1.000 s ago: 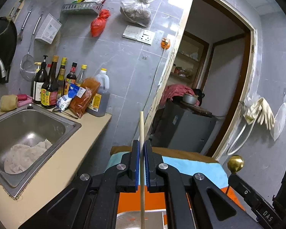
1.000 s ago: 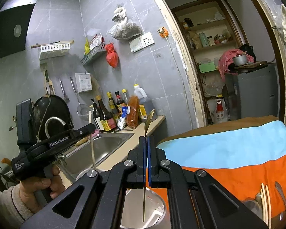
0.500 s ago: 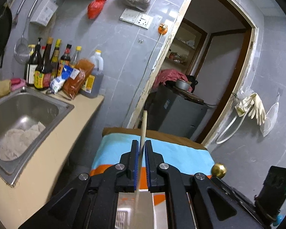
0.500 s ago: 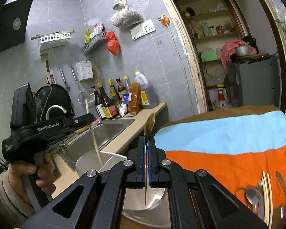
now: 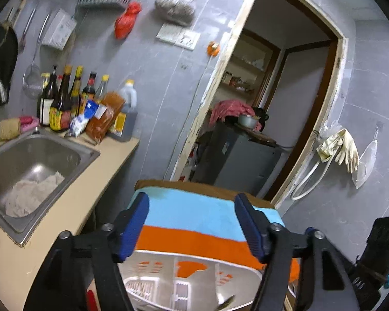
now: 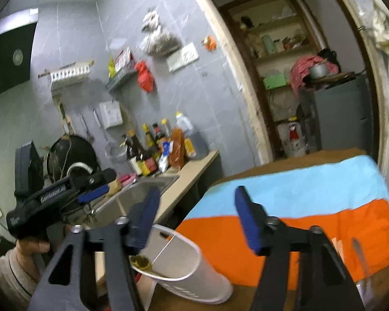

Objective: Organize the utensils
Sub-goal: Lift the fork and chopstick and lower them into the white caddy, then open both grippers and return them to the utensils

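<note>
We hold our left gripper (image 5: pixel 192 224) and right gripper (image 6: pixel 197 219) above the white perforated plastic utensil holder (image 6: pixel 184 267), both with blue-padded jaws spread wide and empty. A gold-coloured metal spoon (image 6: pixel 141 261) and a thin pale chopstick (image 6: pixel 163 251) stand inside the holder on the orange-and-blue striped cloth (image 6: pixel 311 207).

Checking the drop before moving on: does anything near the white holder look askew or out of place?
Nothing stands out. Both grippers are open and empty above the white utensil holder, and a gold spoon sits inside it.

Striped cloth (image 6: pixel 298 197) under holder (image 6: pixel 184 267)
</note>
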A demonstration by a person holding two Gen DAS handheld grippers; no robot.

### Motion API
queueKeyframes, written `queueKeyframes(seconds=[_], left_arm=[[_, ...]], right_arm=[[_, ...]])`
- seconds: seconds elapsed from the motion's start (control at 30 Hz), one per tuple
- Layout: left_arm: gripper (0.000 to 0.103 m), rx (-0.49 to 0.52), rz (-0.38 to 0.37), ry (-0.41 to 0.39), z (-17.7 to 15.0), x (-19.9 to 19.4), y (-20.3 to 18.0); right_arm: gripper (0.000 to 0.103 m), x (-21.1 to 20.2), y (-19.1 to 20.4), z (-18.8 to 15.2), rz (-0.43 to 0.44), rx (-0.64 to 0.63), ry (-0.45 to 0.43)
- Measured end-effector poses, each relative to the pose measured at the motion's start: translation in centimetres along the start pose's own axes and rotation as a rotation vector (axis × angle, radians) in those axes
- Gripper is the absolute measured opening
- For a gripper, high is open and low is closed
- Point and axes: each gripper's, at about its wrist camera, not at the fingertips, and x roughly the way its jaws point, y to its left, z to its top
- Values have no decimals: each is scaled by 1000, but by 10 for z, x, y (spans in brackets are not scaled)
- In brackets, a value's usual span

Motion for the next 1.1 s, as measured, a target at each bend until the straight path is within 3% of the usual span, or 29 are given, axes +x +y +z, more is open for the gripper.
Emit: queueKeyframes(seconds=[0.17, 0.23, 0.37, 0.67, 1.1], left_arm=[[95, 29, 3, -85, 0, -13, -40], [102, 22, 19, -121, -1, -18, -53], [103, 22, 34, -167, -8, -22, -80], [103, 134, 15, -155, -37, -19, -137], [103, 134, 3, -56, -97, -2, -186]], right_arm=[[82, -37, -16, 27, -61, -28, -82], [95, -49, -22, 37, -79, -36, -102], [100, -77, -35, 51, -144, -69, -143], [101, -125, -68, 62, -255, -111, -166], [101, -155, -129, 53, -329, -72, -144]])
